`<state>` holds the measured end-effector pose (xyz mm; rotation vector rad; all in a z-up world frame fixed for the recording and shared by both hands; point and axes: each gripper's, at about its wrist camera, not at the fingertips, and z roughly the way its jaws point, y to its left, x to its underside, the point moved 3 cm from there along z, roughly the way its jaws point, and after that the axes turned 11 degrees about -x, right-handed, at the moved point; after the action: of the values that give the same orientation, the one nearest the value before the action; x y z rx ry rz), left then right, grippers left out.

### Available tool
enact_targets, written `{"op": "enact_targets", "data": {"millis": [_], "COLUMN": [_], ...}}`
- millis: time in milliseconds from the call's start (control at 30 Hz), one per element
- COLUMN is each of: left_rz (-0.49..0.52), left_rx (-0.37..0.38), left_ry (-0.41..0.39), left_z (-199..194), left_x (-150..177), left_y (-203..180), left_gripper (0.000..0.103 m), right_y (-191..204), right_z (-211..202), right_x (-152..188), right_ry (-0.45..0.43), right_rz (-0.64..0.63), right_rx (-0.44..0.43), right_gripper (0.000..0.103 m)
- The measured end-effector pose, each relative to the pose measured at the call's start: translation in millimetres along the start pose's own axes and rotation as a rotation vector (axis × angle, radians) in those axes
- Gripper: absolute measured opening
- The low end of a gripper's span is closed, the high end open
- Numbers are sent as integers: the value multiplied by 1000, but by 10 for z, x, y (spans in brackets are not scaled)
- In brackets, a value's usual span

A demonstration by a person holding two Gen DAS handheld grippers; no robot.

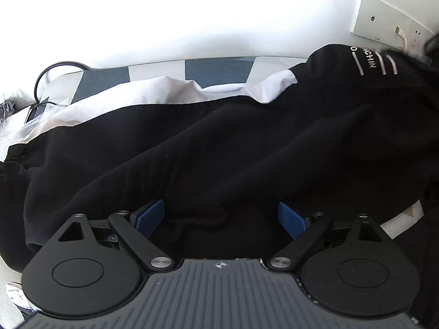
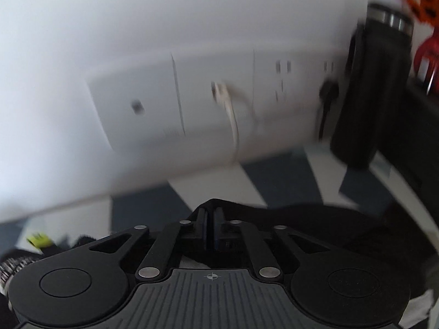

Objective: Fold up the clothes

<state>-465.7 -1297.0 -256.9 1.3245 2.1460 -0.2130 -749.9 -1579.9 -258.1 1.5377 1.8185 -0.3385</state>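
Fingers (image 2: 218, 213) of R gripper (image 2: 211, 219) around black garment (image 2: 288, 213) edge

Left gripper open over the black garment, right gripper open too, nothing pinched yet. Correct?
Not quite. The right gripper is shut: in the right wrist view its jaws are pressed together on a fold of the black fabric garment. The rest holds: the left wrist view shows the left gripper with jaws wide apart over the garment, gripping nothing.

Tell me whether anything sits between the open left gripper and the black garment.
Nothing visible does. The left gripper is open right over the black garment, with only that fabric between its blue pads.
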Motion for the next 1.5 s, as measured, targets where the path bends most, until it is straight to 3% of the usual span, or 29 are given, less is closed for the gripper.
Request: {"op": "enact_targets", "data": {"millis": [67, 133, 167, 233, 333, 400, 467, 533, 567, 633, 667, 733, 867, 933, 1033, 1133, 1333, 1500], "left_rz": [-1, -5, -6, -10, -17, -20, -21, -20, -19, -16, -15, -9, 2, 5, 8, 11, 17, 14], "left_rx": [-1, -2, -3, -6, -9, -8, -7, -6, -7, -6, -5, -1, 8, 10, 13, 16, 20, 17], "left_ry": [-1, -1, -2, -4, -9, -17, -19, -17, -15, -12, -11, -11, -12, -14, -17, -21, -27, -26], "left_z": [-17, -20, -25, -17, -14, -15, -18, -24, -25, -27, -28, -31, -39, -37, -33, -30, -21, -9], "left_x": [17, 25, 28, 37, 60, 79, 87, 90, 90, 92, 93, 99, 120, 127, 137, 147, 166, 163], "left_y": [-14, -10, -13, -6, -3, 1, 1, 0, -1, -5, -6, -3, -3, -6, -10, -13, -21, -35], "left_gripper": [93, 93, 93, 93, 93, 93, 93, 94, 94, 94, 94, 95, 95, 96, 98, 100, 101, 103], "right_y": [-64, -121, -145, -143, -71, 51, 101, 64, 45, -39, -85, -149, -206, -112, 88, 252, 160, 205], "right_z": [-74, -384, -588, -925, -1160, -1177, -1087, -999, -960, -916, -897, -930, -1084, -1127, -1010, -659, 314, 418], "right_x": [11, -19, -6, 78, 337, 598, 804, 815, 809, 780, 763, 718, 432, 232, -4, -75, 171, 403], "right_ry": [1, -53, -72, -51, 56, 108, 143, 148, 148, 152, 154, 141, -18, -105, -152, -97, 149, 85], "right_rz": [63, 93, 100, 97, -61, -219, -324, -281, -251, -185, -151, -99, 3, 0, -55, -124, -166, -280], "right_rx": [-32, -106, -136, -198, -263, -218, -149, -131, -126, -130, -132, -150, -202, -214, -225, -183, -41, 1], "right_gripper": [32, 59, 64, 93, 98, 94, 82, 64, 61, 38, 34, 5, 5, 4, 4, 3, 5, 9]}}
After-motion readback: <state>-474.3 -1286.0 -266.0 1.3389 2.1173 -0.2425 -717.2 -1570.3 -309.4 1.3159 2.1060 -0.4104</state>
